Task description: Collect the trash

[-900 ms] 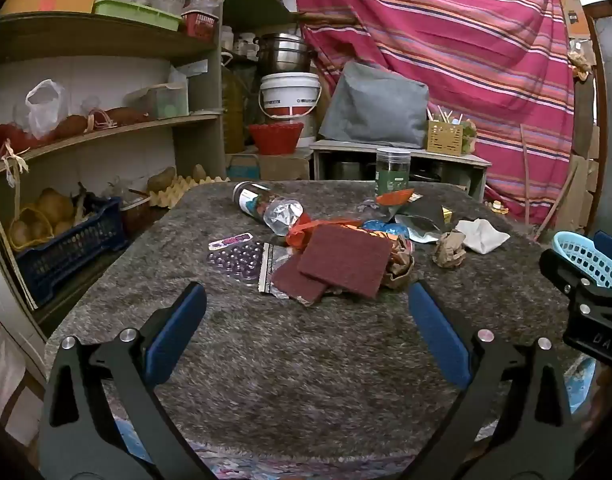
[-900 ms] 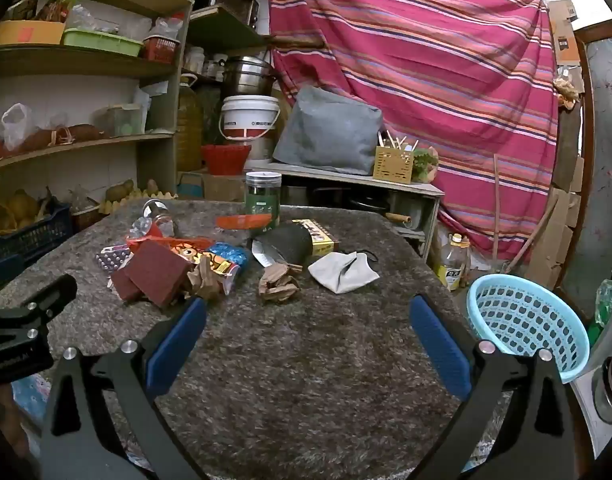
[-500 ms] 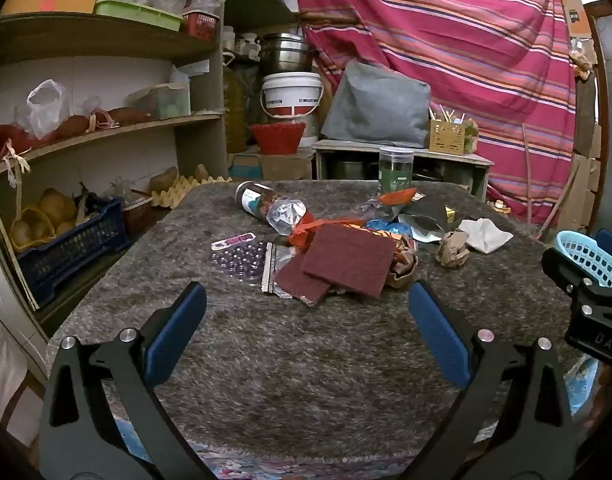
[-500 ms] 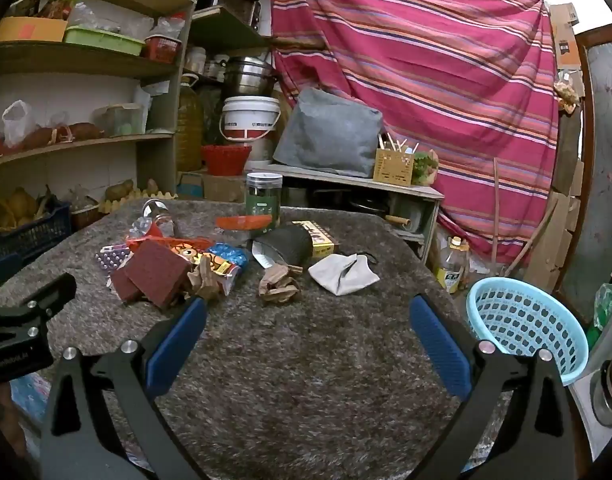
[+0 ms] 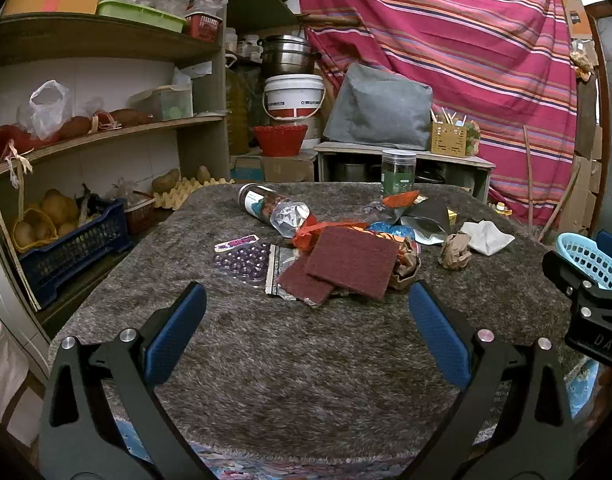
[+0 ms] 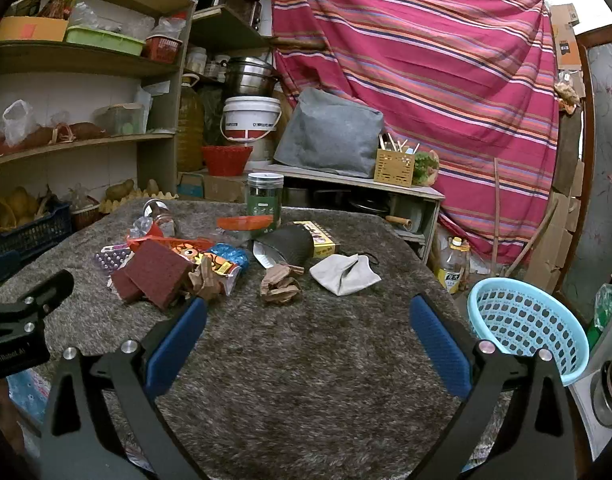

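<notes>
Shaggy grey pile covers the surface [image 6: 306,360], bare at its near edge; left tongs [image 5: 306,320] and right tongs [image 6: 306,328] both hang spread wide over it, pinching nothing.

From the right tongs, the crumpled brown paper wad [image 6: 280,286] lies nearest at 12 o'clock; I judge it light and springy, best pinched across its middle; just past it at 1 o'clock the white cloth [image 6: 344,274] is limp and would want gathering at a fold.

From the left tongs, the two maroon scouring pads [image 5: 346,266] sit overlapped at 12 o'clock, light, rough and flexible, easy to grip by a free edge; the clear blister sheet [image 5: 246,258] at 11 o'clock looks slick and flat, harder to lift off the pile; farther, the crushed plastic bottle [image 5: 272,210] should roll, so take it across the body.

Blue basket [image 6: 526,326] waits at 3 o'clock off the surface's right edge.
</notes>
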